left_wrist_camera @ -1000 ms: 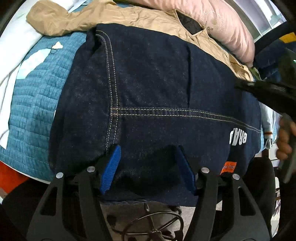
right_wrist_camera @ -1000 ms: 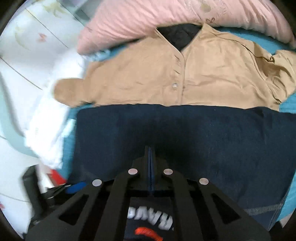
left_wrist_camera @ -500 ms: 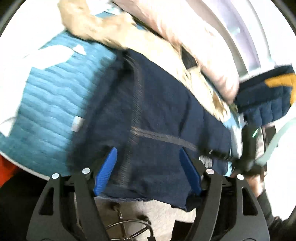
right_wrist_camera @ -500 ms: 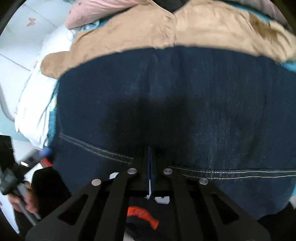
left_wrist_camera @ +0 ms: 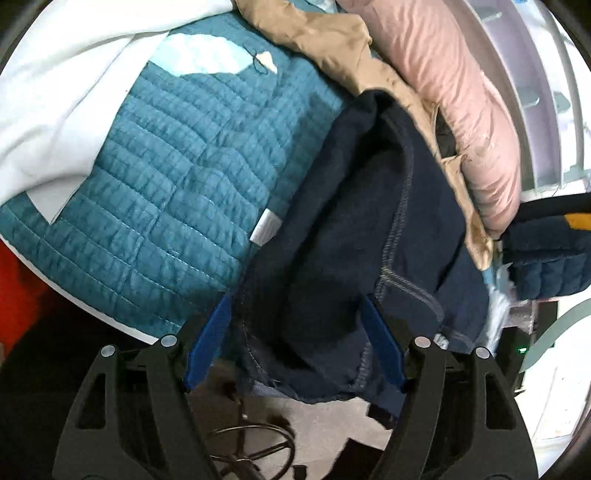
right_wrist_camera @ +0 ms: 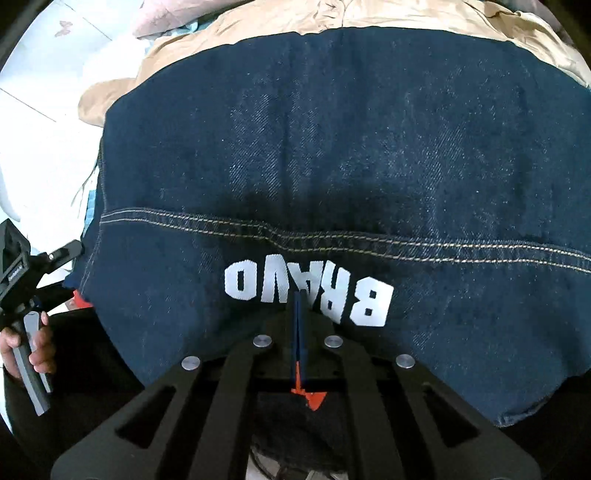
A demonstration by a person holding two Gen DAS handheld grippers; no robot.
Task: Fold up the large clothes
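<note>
A dark navy denim garment (right_wrist_camera: 332, 147) with white "BRAVO" lettering (right_wrist_camera: 306, 291) lies spread on the bed, over a tan shirt (right_wrist_camera: 424, 18). My right gripper (right_wrist_camera: 297, 295) is shut, and its tips sit over the lettering near the hem; nothing shows between the pads. In the left wrist view the denim (left_wrist_camera: 351, 236) is bunched at its side edge, with the darker inner face turned up. My left gripper (left_wrist_camera: 295, 301) stands wide open, and that bunched edge lies between its blue pads (left_wrist_camera: 207, 343) without being pinched.
The bed has a teal quilted cover (left_wrist_camera: 166, 184) and a white sheet (left_wrist_camera: 55, 92). A pink pillow (left_wrist_camera: 461, 92) lies behind the tan shirt (left_wrist_camera: 332, 40), with a navy quilted item (left_wrist_camera: 546, 258) at right. Below the bed edge are floor and cables (left_wrist_camera: 258, 450). A hand (right_wrist_camera: 35, 347) grips the other handle.
The left view has rolled and slid to the denim's side edge, which now lies bunched with its inner face up, and the left jaws have widened. The right gripper came down to the lettering.
</note>
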